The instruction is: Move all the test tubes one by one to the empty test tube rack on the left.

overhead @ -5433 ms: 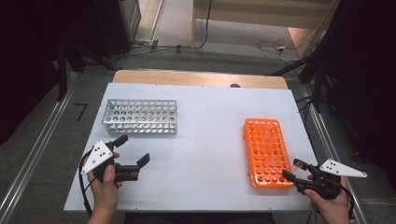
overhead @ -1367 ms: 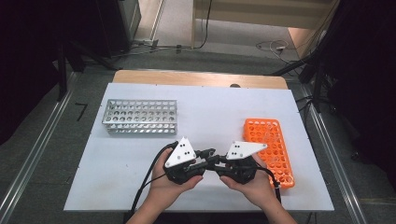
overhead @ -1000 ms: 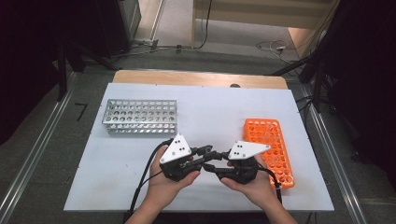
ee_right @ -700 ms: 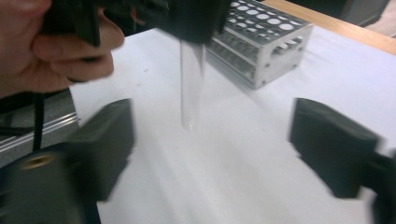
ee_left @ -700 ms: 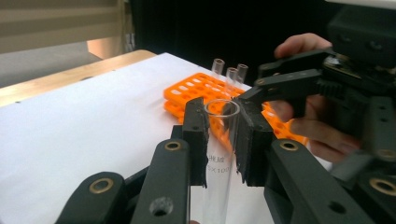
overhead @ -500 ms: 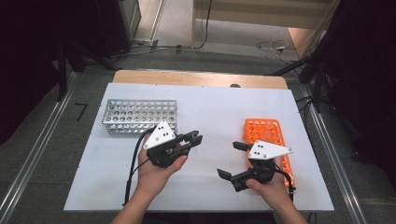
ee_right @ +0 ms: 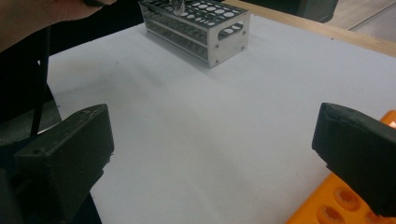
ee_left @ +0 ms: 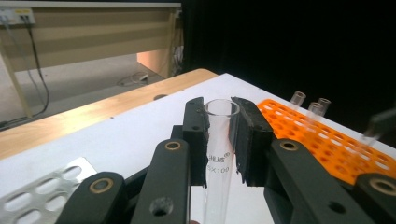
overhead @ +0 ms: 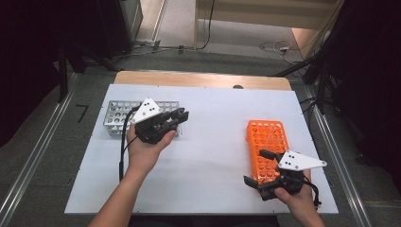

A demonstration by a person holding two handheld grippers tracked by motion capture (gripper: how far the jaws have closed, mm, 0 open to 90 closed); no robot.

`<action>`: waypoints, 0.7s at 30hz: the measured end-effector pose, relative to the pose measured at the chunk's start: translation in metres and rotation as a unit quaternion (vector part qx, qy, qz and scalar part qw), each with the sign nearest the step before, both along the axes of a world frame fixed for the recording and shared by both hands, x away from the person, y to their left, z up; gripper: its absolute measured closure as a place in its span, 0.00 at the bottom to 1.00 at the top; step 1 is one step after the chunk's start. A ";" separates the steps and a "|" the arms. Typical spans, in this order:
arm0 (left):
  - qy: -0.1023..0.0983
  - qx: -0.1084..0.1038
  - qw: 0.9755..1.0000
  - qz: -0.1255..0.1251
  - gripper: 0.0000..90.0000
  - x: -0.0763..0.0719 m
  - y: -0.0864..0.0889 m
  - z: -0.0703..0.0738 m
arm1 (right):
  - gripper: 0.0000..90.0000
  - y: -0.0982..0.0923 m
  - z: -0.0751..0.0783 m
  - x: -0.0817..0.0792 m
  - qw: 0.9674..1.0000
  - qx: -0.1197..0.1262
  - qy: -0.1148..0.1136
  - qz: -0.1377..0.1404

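My left gripper [overhead: 178, 116] is shut on a clear glass test tube [ee_left: 218, 140], held upright just below its rim, with both pads pressed on it. It hovers at the right end of the silver metal rack [overhead: 118, 116]. My right gripper [overhead: 255, 166] stands open by the near left corner of the orange rack [overhead: 267, 137]. Its jaws have just been opening, and nothing lies between them in the right gripper view [ee_right: 212, 149]. In the left gripper view, a few more glass tubes [ee_left: 317, 105] stand in the orange rack [ee_left: 327, 140].
Both racks rest on a white table top [overhead: 213, 156] with a wooden strip [overhead: 203, 79] along its far edge. The metal rack [ee_right: 201, 28] has many vacant holes. Dark floor and metal rails flank the table.
The two hands, together at the table's middle a second ago, have parted. The left went left and back with the tube toward the metal rack. The right went right, jaws spread wide.
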State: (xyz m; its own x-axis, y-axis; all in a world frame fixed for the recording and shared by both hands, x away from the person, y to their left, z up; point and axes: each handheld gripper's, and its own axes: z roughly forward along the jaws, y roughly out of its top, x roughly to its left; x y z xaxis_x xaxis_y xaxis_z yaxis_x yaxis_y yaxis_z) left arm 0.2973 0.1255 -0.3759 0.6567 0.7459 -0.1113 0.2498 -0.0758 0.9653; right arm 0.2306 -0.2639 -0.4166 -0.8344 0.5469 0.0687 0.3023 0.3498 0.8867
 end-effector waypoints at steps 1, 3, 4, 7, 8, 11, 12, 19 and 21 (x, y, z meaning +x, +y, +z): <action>0.001 -0.001 1.000 0.003 0.85 0.004 0.001 0.000 | 0.00 -0.003 -0.001 -0.002 1.000 0.001 0.000 -0.002; 0.001 -0.004 1.000 0.010 0.85 0.012 0.005 0.001 | 0.00 -0.009 -0.003 -0.005 1.000 0.000 0.002 -0.006; 0.001 -0.005 1.000 0.013 0.85 0.016 0.007 0.001 | 0.00 -0.011 -0.004 -0.006 1.000 0.001 0.002 -0.008; 0.003 -0.009 1.000 0.023 0.85 0.028 0.012 0.000 | 0.00 -0.019 -0.007 -0.009 1.000 -0.001 0.006 -0.013; 0.004 -0.012 1.000 0.026 0.85 0.032 0.013 0.000 | 0.00 -0.021 -0.008 -0.009 1.000 -0.001 0.007 -0.014; 0.003 -0.008 0.999 0.038 0.85 0.044 0.016 -0.002 | 0.00 -0.026 -0.010 -0.010 1.000 -0.003 0.006 -0.016; 0.005 -0.011 0.999 0.041 0.85 0.048 0.017 -0.003 | 0.00 -0.027 -0.011 -0.011 1.000 -0.002 0.005 -0.021; 0.008 -0.003 0.998 0.066 0.85 0.074 0.025 -0.009 | 0.00 -0.032 -0.011 -0.010 1.000 0.005 0.002 -0.023; 0.009 -0.003 0.998 0.070 0.85 0.082 0.026 -0.009 | 0.00 -0.032 -0.011 -0.009 1.000 0.003 0.002 -0.024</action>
State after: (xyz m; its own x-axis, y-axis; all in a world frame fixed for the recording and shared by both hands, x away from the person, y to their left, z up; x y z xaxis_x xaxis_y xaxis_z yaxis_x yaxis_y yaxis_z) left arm 0.3791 0.1513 -0.3850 0.5442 0.8294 -0.1264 0.2740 -0.0334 0.9611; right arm 0.2215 -0.2963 -0.4281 -0.8067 0.5861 0.0762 0.3225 0.3285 0.8877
